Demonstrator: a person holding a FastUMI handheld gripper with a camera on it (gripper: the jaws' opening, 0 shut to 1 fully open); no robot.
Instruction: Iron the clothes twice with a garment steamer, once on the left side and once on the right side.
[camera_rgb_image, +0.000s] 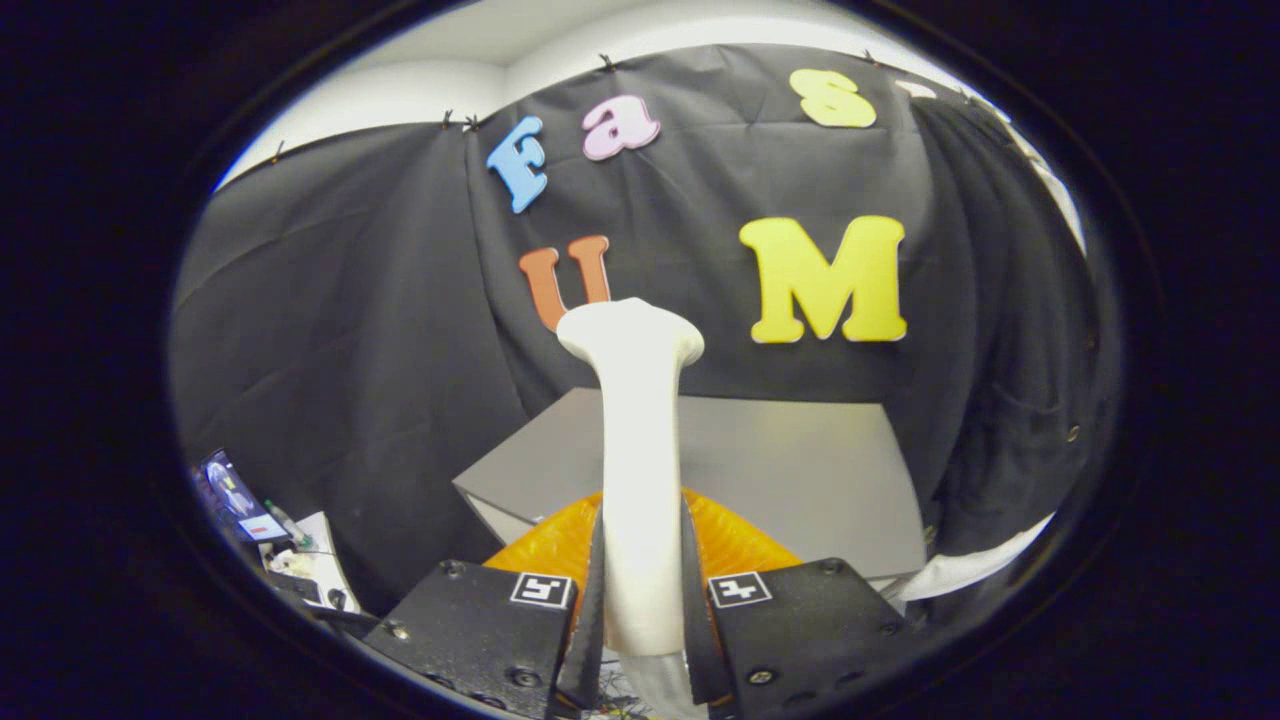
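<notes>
A white garment steamer (638, 470) stands upright between my fingers, its long handle rising to a flared head in front of the black cloth wall. My gripper (642, 590) is shut on the steamer's handle, one finger (592, 600) pressing each side. Just behind the fingers lies an orange garment (738, 545), spread on the near part of a grey table (800, 470). The steamer's head is held well above the orange garment, not touching it.
The grey table's far edge meets the black cloth wall. Low to the left is a cluttered desk with a small screen (235, 495) and papers (315, 560). A white cloth or sheet (975, 570) hangs by the table's right corner.
</notes>
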